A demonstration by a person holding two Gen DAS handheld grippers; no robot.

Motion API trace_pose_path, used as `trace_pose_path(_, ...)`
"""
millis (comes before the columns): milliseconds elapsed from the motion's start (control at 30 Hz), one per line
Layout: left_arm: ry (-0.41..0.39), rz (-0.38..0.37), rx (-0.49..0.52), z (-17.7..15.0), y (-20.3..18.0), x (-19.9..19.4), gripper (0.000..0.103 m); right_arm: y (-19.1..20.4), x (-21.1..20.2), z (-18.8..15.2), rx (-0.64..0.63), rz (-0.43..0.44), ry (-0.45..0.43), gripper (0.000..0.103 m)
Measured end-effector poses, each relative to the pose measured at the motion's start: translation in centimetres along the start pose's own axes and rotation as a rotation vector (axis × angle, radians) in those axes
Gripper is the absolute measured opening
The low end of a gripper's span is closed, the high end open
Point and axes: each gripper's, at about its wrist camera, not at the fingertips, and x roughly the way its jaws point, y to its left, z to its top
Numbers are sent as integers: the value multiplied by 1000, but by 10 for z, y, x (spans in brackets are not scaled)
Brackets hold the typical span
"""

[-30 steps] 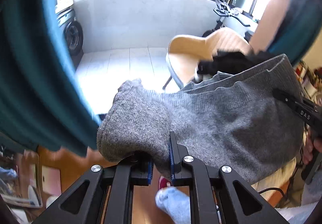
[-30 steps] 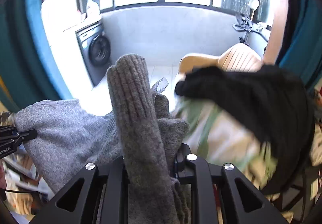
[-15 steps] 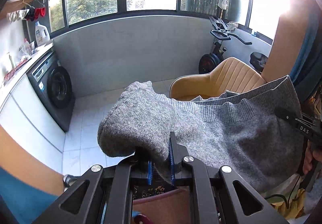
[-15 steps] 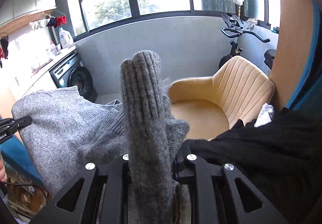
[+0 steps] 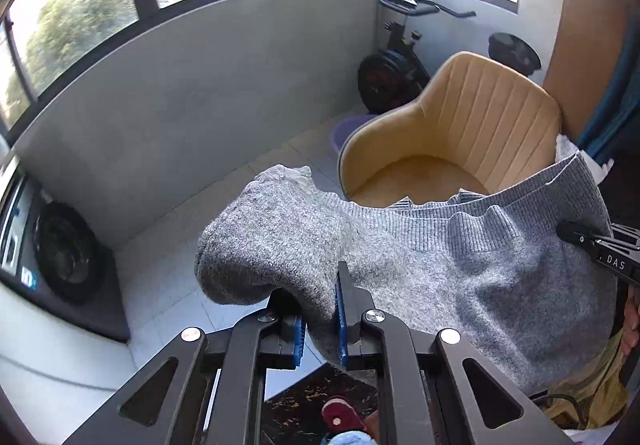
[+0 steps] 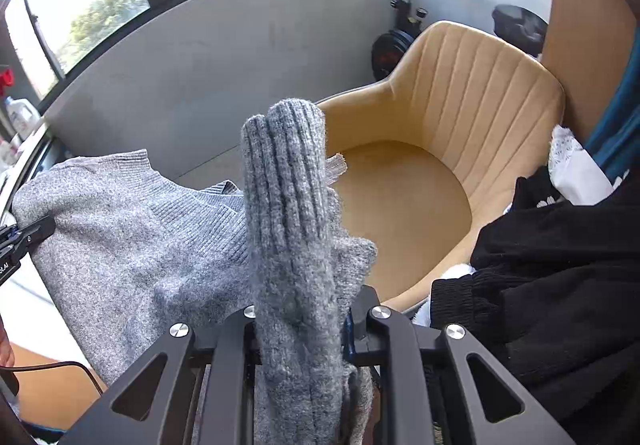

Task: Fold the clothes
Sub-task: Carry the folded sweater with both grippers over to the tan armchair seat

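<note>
Beyond, a tan chair (image 5: pixel 460 133) stands on the tiled balcony, while left tool (image 5: pixel 320 319) and right tool (image 6: pixel 298 329), both clamped on the grey sweater (image 5: pixel 460 265), hold it aloft between them.

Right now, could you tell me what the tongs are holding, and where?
Both hold the grey knitted sweater: left tongs pinch a plain-knit fold, right tongs its ribbed band.

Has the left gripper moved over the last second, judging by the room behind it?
Yes. The left gripper, shut on the grey knit sweater, has swung rightward: the tan ribbed chair now fills more of its view, and the teal curtain is gone.
</note>
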Motion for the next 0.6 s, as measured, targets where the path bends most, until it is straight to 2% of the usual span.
trace_pose_path(133,35,-89,99,33,-15,55,11,-14,25,6,92,-104,19,18)
trace_pose_path(300,59,-179,270,92,-61,128,11,-47,58,18,217,-211,30,18)
trace_pose_path(400,57,-203,361,123,-91,166,11,-67,78,25,293,-275,36,19)
trace_pose_path(600,80,-234,496,180,-144,254,11,-126,137,45,449,-329,32,19)
